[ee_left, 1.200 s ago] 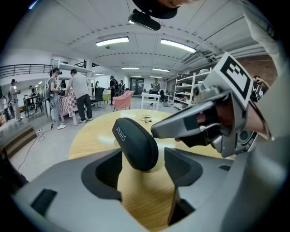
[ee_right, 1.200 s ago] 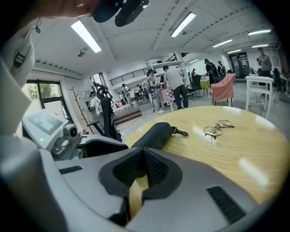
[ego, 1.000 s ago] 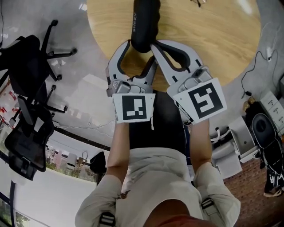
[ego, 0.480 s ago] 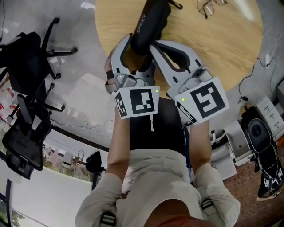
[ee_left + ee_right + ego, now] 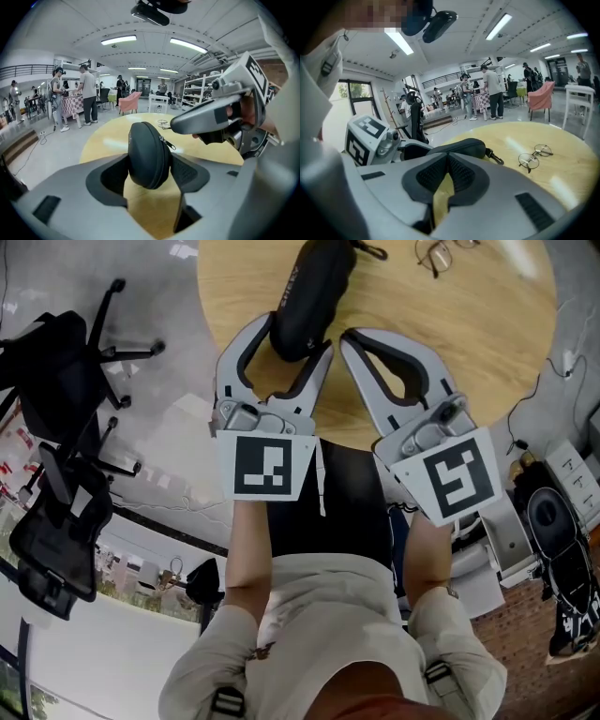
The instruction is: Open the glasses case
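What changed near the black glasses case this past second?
The right claw, shut throughout, has drawn away rightward from the black zipped glasses case. The left claw has just been closing its jaws, case end between them. The case stays closed.

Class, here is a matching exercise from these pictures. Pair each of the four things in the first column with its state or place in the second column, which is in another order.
1. glasses case
2. spectacles
3. left gripper
4. right gripper

A. fingers together, nothing between them
B. fingers apart, either side of the case's near end
C. black, closed, lying on the wooden table
D. wire-framed, lying towards the table's far side

Pairs: 1-C, 2-D, 3-B, 4-A.

Note: the left gripper's fingers have just been closing, with the case between them.
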A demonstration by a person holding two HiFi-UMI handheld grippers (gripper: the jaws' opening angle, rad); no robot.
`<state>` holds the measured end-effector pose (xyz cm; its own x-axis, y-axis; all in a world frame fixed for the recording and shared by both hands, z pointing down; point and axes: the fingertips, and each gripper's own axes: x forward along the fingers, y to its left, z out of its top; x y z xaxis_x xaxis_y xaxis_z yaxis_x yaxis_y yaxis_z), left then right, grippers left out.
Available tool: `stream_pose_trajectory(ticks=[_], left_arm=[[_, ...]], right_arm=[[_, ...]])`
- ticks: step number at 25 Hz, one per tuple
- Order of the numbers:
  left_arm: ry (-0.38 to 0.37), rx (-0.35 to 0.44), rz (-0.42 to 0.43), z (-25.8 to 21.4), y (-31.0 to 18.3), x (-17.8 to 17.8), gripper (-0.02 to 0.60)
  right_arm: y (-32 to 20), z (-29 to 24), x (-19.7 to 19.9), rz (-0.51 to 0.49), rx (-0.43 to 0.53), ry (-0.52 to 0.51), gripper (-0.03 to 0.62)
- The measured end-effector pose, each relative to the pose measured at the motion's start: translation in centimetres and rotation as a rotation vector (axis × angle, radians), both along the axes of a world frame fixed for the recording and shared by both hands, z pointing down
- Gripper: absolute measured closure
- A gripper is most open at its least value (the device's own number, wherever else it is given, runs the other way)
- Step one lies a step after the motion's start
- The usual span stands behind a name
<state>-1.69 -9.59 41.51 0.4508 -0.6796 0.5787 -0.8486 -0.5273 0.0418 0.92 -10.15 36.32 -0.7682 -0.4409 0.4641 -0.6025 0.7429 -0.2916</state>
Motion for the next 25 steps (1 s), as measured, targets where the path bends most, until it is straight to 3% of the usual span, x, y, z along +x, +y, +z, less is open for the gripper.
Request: stream_pose_trajectory(ticks=[6, 9, 12, 16, 20, 22, 25], left_arm=[[0.058, -0.048, -0.011, -1.0, 0.2, -0.1, 0.285], [0.063, -0.054, -0.013, -1.2, 0.2, -0.1, 0.285], [0.049, -0.055, -0.008, -1.2, 0.4, 0.0, 0.285], [0.036, -0.057, -0.009, -1.1, 0.5, 0.2, 0.287], [0.054, -0.058, -0.016, -1.0, 0.5, 0.0, 0.287], [0.063, -0.061, -0.017, -1.0, 0.6, -0.1, 0.287], [0.064, -0.060, -0.015, -0.9, 0.8, -0.2, 0.287]], right_arm=[[1.8, -0.7, -1.2, -0.085, 0.014, 0.039, 0.567], [2.4, -0.6, -1.5, -0.117, 0.003, 0.050, 0.487], [2.6, -0.3, -1.7, -0.132, -0.001, 0.073, 0.488], [3.0, 0.6, -1.7, -0.193, 0.019, 0.179, 0.545], [3.2, 0.8, -2.0, -0.255, 0.023, 0.247, 0.549], [3.3, 0.6, -2.1, -0.257, 0.018, 0.236, 0.553], [2.9, 0.0, -2.1, -0.183, -0.035, 0.140, 0.559]])
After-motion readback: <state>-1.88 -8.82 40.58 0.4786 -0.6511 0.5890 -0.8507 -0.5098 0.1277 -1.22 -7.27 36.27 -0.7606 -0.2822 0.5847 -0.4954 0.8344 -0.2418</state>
